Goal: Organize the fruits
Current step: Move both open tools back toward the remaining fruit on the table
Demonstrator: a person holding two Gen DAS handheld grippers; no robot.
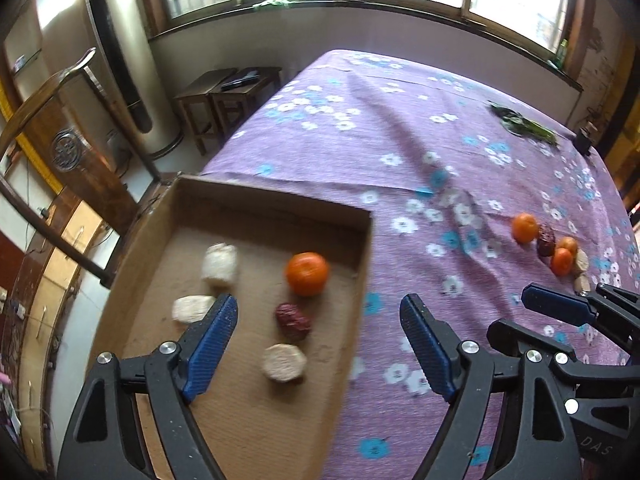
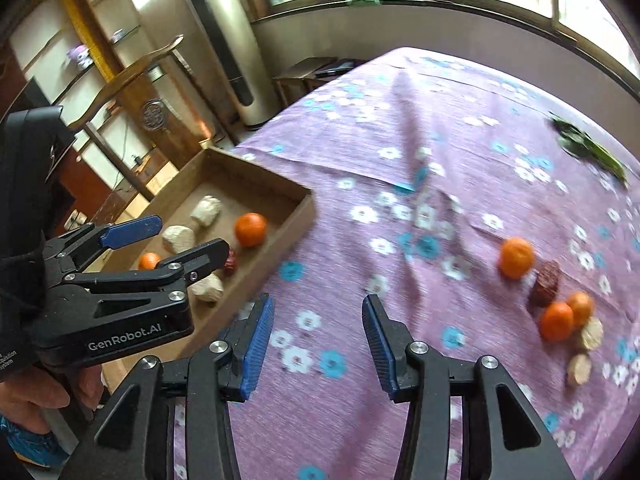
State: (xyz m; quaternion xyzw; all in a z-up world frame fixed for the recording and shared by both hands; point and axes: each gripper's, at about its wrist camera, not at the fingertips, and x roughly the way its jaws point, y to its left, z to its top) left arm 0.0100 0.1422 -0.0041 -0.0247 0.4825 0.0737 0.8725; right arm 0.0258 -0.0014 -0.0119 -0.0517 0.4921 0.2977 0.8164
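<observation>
A shallow cardboard box (image 1: 352,280) sits at the left edge of a table covered with a purple flowered cloth (image 1: 400,140). The left gripper (image 1: 316,344) hangs above the box's near right part, its blue-padded fingers (image 1: 212,336) spread wide with nothing between them. Inside the box lie a tangerine (image 1: 307,273) toward the far right, a dark red date (image 1: 293,321) just near of it, and three pale, rough-skinned lumps: one (image 1: 219,266) toward the far left, one (image 1: 192,309) partly behind the left finger, and one (image 1: 284,362) nearest the camera. The right wrist view shows a second, smaller tangerine (image 2: 149,261) in the box, partly hidden behind the left gripper. The right gripper (image 2: 318,340) is over bare cloth to the right of the box, its fingers (image 2: 258,344) apart and empty, less wide than the left pair. On the cloth well to the right, a loose cluster waits: a larger tangerine (image 2: 516,258) farthest, a date (image 2: 545,284) beside it, two small tangerines (image 2: 557,321) touching each other, and two pale lumps (image 2: 592,334) nearest. At the far right of the table lies a dark green leafy bundle (image 2: 588,148). A hand (image 2: 24,392) grips the left gripper's handle at the lower left of the right wrist view. Both views are somewhat blurred.
</observation>
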